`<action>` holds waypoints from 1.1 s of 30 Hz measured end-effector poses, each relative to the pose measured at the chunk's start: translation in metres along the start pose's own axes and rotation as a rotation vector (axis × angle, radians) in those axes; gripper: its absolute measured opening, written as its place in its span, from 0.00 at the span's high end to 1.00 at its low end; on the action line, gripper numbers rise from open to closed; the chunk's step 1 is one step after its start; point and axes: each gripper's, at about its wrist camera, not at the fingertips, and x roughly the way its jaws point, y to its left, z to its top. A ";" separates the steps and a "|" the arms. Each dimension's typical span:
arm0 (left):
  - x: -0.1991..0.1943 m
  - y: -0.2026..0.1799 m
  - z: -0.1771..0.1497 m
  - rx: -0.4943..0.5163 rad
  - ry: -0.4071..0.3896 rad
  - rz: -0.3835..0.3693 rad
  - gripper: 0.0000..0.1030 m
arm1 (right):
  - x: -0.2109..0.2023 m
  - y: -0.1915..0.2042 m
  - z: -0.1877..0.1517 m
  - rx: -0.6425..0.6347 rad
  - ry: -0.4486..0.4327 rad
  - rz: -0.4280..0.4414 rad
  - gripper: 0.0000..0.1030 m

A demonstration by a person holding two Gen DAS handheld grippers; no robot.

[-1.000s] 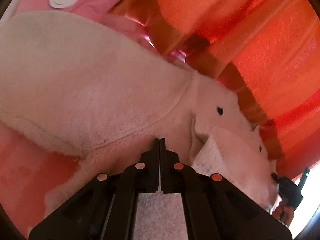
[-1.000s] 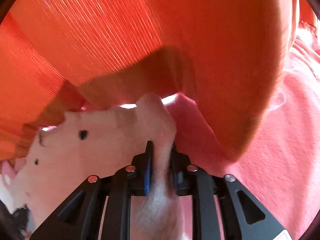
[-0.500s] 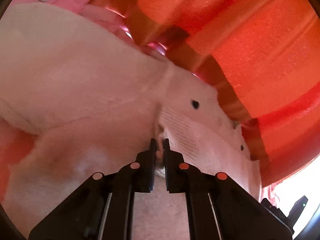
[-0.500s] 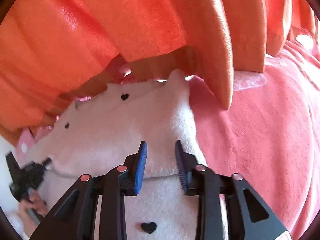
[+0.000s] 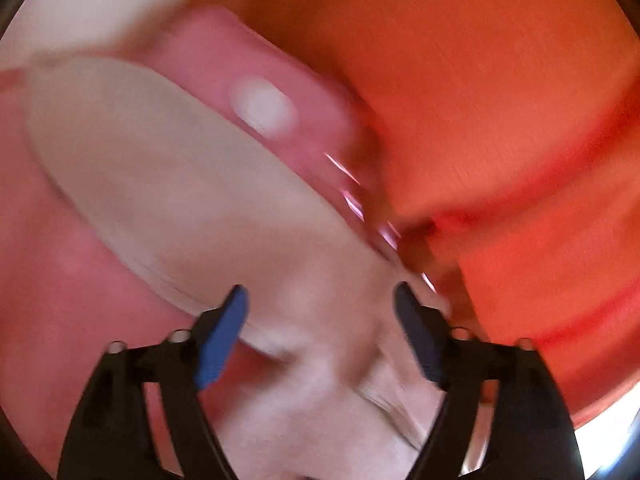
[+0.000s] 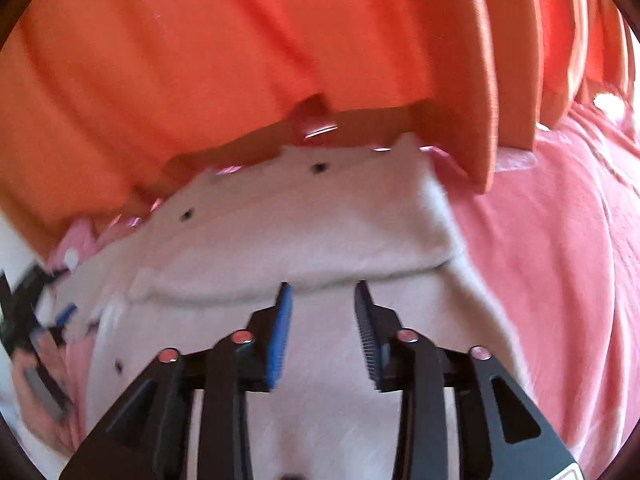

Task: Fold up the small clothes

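Note:
A small cream fleece garment (image 6: 304,232) with tiny black heart marks lies on a pink cover, its far part folded back over the near part. My right gripper (image 6: 322,300) is open and empty just above the fold edge. My left gripper (image 5: 320,300) is open and empty over the same garment (image 5: 192,200), in a blurred view. The left gripper also shows at the left edge of the right wrist view (image 6: 28,312), held by a hand.
An orange curtain (image 6: 240,60) hangs right behind the garment and touches the pink cover (image 6: 560,280). A pink item with a white dot (image 5: 260,104) lies beyond the garment in the left wrist view.
Both grippers have let go of the garment and opened. The right gripper has pulled back from the fold; the left gripper opened wide and swung, blurring its view.

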 end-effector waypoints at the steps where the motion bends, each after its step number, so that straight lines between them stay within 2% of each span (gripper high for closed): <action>1: -0.007 0.022 0.016 -0.028 -0.031 0.060 0.19 | 0.002 0.008 -0.005 -0.031 0.013 0.001 0.62; 5: -0.025 0.109 0.077 -0.155 -0.116 0.322 0.19 | 0.023 0.034 -0.015 -0.099 0.088 0.043 0.61; 7: -0.026 0.143 0.096 -0.234 -0.130 0.384 0.19 | 0.031 0.035 -0.013 -0.095 0.105 0.054 0.61; 9: -0.022 0.170 0.106 -0.307 -0.122 0.396 0.27 | 0.035 0.037 -0.013 -0.087 0.119 0.058 0.61; 10: -0.017 0.174 0.107 -0.326 -0.114 0.371 0.47 | 0.037 0.037 -0.013 -0.088 0.123 0.054 0.61; 11: -0.012 0.178 0.108 -0.333 -0.096 0.346 0.81 | 0.037 0.037 -0.013 -0.088 0.122 0.046 0.61; 12: -0.008 0.176 0.108 -0.323 -0.079 0.321 0.98 | 0.037 0.037 -0.012 -0.085 0.120 0.040 0.61; 13: -0.005 0.164 0.107 -0.287 -0.071 0.303 0.95 | 0.037 0.036 -0.011 -0.080 0.118 0.041 0.61; 14: -0.007 0.143 0.105 -0.233 -0.099 0.292 0.95 | 0.035 0.035 -0.010 -0.072 0.114 0.043 0.61; 15: -0.014 0.105 0.102 -0.121 -0.142 0.258 0.95 | 0.035 0.033 -0.008 -0.062 0.107 0.047 0.61; 17: -0.024 0.042 0.091 0.034 -0.180 0.188 0.95 | 0.033 0.031 -0.003 -0.054 0.092 0.050 0.61; 19: -0.037 -0.043 0.064 0.202 -0.187 0.036 0.95 | 0.032 0.029 0.000 -0.043 0.082 0.053 0.61; 21: -0.043 -0.110 0.027 0.300 -0.142 -0.114 0.95 | 0.030 0.024 0.004 -0.023 0.070 0.052 0.61; 22: -0.041 -0.149 -0.004 0.359 -0.085 -0.196 0.95 | 0.030 0.020 0.006 -0.013 0.066 0.050 0.61; 24: -0.026 -0.197 -0.061 0.438 0.024 -0.283 0.94 | 0.031 0.011 0.010 0.009 0.061 0.040 0.60; 26: 0.000 -0.222 -0.124 0.481 0.137 -0.303 0.90 | 0.035 0.001 0.014 0.028 0.065 0.023 0.57; 27: 0.018 -0.225 -0.153 0.488 0.213 -0.300 0.85 | 0.039 -0.006 0.017 0.040 0.074 0.011 0.55; 28: 0.027 -0.217 -0.170 0.483 0.265 -0.287 0.73 | 0.041 -0.012 0.019 0.051 0.081 0.007 0.55; 29: 0.036 -0.210 -0.184 0.469 0.301 -0.269 0.65 | 0.044 -0.017 0.020 0.064 0.088 0.003 0.55; 31: 0.047 -0.187 -0.197 0.433 0.323 -0.218 0.58 | 0.046 -0.028 0.024 0.104 0.098 0.009 0.55; 33: 0.043 -0.162 -0.183 0.387 0.290 -0.177 0.48 | 0.048 -0.033 0.028 0.128 0.103 0.041 0.53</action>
